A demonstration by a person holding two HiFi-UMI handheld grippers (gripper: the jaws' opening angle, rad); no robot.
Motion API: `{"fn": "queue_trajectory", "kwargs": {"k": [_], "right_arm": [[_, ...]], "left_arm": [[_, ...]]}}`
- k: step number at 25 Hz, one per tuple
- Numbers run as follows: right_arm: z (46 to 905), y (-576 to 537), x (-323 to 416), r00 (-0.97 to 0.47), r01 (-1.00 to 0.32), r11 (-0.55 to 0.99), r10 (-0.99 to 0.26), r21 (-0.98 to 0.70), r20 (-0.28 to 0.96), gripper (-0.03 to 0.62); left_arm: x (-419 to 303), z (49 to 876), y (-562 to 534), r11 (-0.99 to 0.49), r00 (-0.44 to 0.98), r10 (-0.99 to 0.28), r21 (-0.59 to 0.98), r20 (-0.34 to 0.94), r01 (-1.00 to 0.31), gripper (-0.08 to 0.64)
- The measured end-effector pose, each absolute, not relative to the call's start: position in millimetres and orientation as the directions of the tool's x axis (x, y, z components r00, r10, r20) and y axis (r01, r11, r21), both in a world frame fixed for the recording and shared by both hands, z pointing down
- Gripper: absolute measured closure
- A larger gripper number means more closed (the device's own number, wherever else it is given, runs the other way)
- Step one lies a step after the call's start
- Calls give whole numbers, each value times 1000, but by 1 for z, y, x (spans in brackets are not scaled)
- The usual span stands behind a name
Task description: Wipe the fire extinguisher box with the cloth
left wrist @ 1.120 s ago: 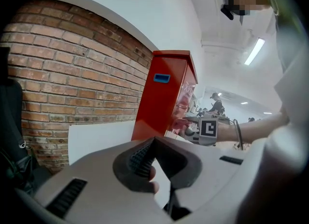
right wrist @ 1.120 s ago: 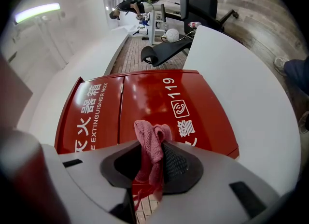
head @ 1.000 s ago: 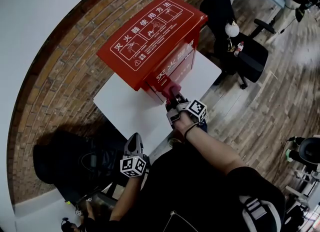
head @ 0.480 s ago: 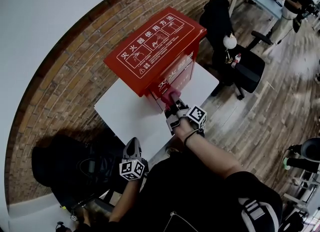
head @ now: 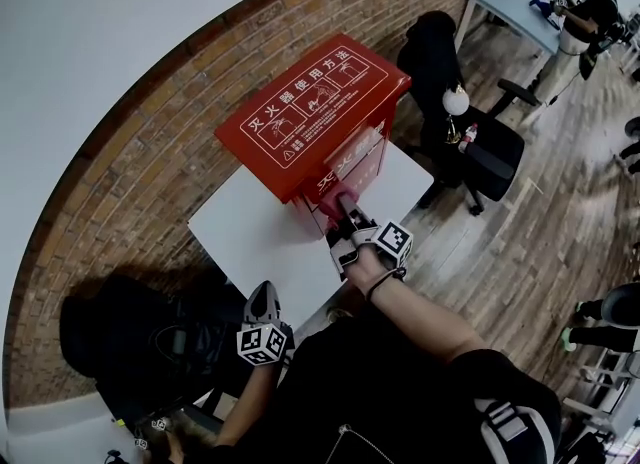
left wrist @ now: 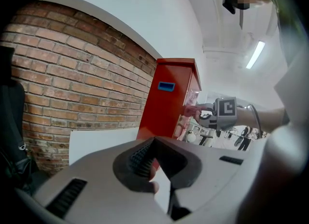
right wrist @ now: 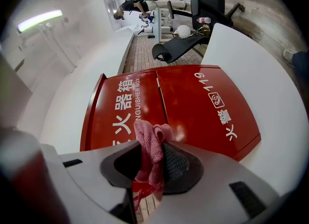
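Head view: the fire extinguisher box point(head: 310, 117) stands on a white platform point(head: 250, 237) against the brick wall point(head: 130, 172). The right gripper point(head: 343, 214) is at the box's front face, under the lid overhang, with the pink cloth point(head: 335, 196) at its tip. The left gripper point(head: 262, 297) is held low and well apart, so the right is the nearer of the 2.

Left gripper view: jaws are closed or nearly so, nothing gripped. The box point(left wrist: 169, 102) lies ahead and to the right.

Right gripper view: jaws are clamped on the cloth point(right wrist: 149, 146). The front face point(right wrist: 193, 107) lies straight ahead, its long axis running across the jaws. Cloth-to-panel contact cannot be confirmed.

Room for strokes, as judged: open sideways along the face, bounded by the lid edge on one side and the platform point(right wrist: 270, 88) on the other. The office chair point(right wrist: 193, 6) is well clear.
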State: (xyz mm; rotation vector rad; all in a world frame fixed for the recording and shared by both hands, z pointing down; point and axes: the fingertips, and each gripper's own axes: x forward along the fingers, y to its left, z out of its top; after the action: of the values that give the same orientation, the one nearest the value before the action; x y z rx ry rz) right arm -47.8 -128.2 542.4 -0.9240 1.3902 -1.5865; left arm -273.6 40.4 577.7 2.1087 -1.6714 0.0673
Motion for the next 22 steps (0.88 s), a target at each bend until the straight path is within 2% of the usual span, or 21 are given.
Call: {"fn": "queue_trajectory", "kwargs": {"k": [11, 22], "right_arm": [[508, -128, -48, -385, 149, -41, -923, -988, -19, 482], [442, -127, -48, -387, 197, 51, -914, -979, -126, 482]], "left_arm": [[-277, 578, 37, -164, 262, -916, 313, 303, -935, 538], [-274, 578, 37, -163, 262, -917, 316, 300, -934, 538]]}}
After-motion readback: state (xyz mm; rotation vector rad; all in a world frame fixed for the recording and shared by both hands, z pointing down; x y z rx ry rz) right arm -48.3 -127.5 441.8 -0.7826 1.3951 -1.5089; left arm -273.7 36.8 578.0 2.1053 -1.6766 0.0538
